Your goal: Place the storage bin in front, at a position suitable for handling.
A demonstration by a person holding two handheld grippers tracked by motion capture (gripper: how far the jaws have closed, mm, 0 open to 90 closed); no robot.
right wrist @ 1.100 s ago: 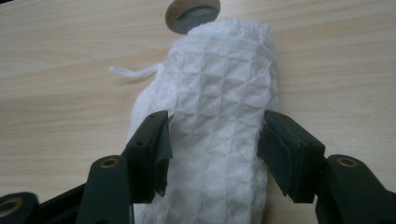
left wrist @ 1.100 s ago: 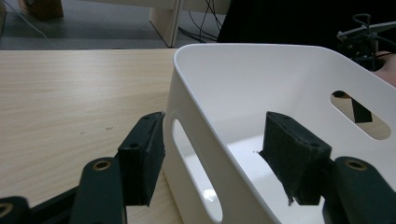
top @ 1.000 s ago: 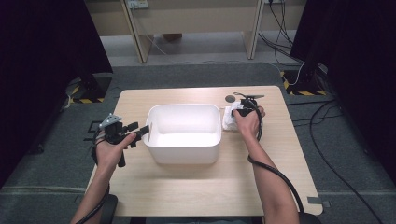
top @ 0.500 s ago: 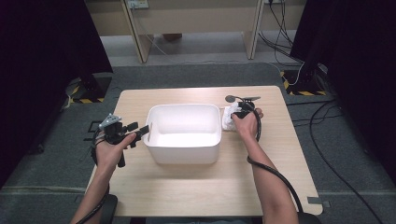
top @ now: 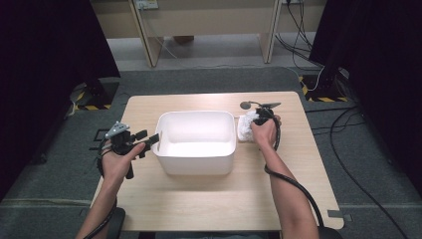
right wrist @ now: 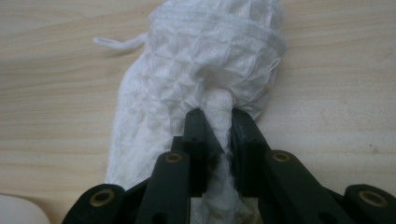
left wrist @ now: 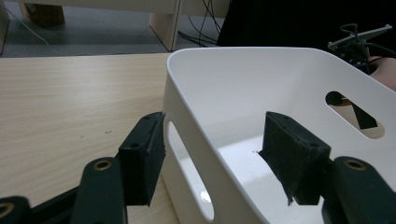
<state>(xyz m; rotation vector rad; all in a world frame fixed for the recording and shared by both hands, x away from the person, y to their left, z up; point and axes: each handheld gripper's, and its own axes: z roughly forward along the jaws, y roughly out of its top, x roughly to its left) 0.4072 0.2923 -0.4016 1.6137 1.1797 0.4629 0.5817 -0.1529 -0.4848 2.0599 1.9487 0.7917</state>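
Note:
A white plastic bin (top: 196, 114) stands in the middle of the wooden table (top: 209, 199). My left gripper (top: 155, 139) is at its left end, open. One jaw is outside and one inside the bin wall (left wrist: 187, 116), and the left gripper (left wrist: 215, 135) does not pinch it. A crumpled white waffle cloth (top: 244, 127) lies on the table just right of the bin. My right gripper (top: 254, 119) points down onto it. Its jaws have just been closing, and the right gripper (right wrist: 218, 116) now pinches a fold of the cloth (right wrist: 205, 56).
The table's right edge is a short way beyond the cloth. Cables (top: 348, 164) trail over the grey floor to the right. Wooden furniture legs (top: 268, 30) and dark curtains stand behind the table.
In the high view the right hand stays over the cloth with hardly any shift. The left gripper and the bin stand as before.

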